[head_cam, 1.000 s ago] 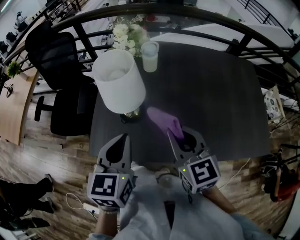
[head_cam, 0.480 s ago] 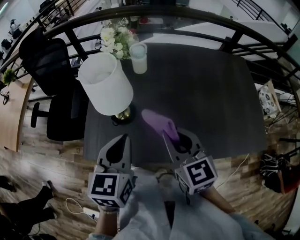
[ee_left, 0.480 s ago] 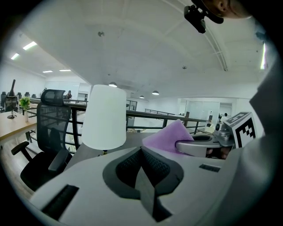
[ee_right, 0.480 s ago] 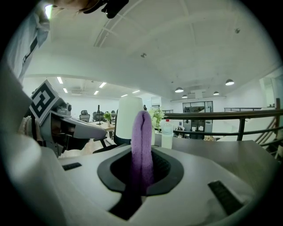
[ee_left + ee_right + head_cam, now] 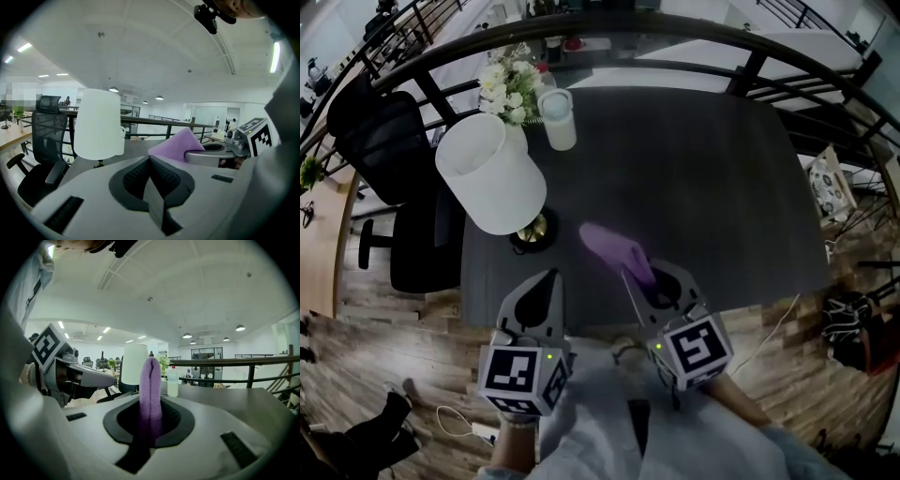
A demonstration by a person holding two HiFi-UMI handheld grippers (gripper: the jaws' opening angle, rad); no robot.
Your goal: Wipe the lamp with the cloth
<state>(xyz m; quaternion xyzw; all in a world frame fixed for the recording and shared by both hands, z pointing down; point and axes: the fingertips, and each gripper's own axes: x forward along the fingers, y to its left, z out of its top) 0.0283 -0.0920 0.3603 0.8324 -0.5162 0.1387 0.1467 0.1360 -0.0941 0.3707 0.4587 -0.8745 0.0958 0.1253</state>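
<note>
Right gripper [image 5: 643, 277]: my jaws are clenched on the cloth [image 5: 613, 249]. It is lilac-purple, soft and nappy. In the right gripper view it stands up between the pads as a narrow doubled fold with a rounded top. In the head view its free end pokes forward past the jaw tips, out over the near part of the table [image 5: 712, 178].

Left gripper [image 5: 547, 281]: jaws pressed together, nothing between them. It hangs at the table's near edge, just left of the right gripper, with its tips aimed toward the lamp.

Lamp [image 5: 490, 174]: on the table's left side, ahead of the left gripper.
- The shade is plain white, a tapered drum that is wider at the bottom and open at the top.
- A pale bulb shows inside the shade.
- The base [image 5: 532, 230] is round and brass-coloured, and it sits flat on the dark tabletop.
- In the left gripper view the shade looks smooth and unmarked, with a thin stem under it.

Cloth and lamp are apart. The cloth's free end lies to the right of the base, near it but with bare table between them. Neither gripper touches the lamp.

Behind the lamp, at the table's far left corner, stands a pale bottle [image 5: 558, 120]. Beside it is a bunch of white flowers [image 5: 508, 81]. A dark railing [image 5: 675, 28] curves round the far edge. A black office chair [image 5: 389, 159] stands left of the table on the wood floor.
</note>
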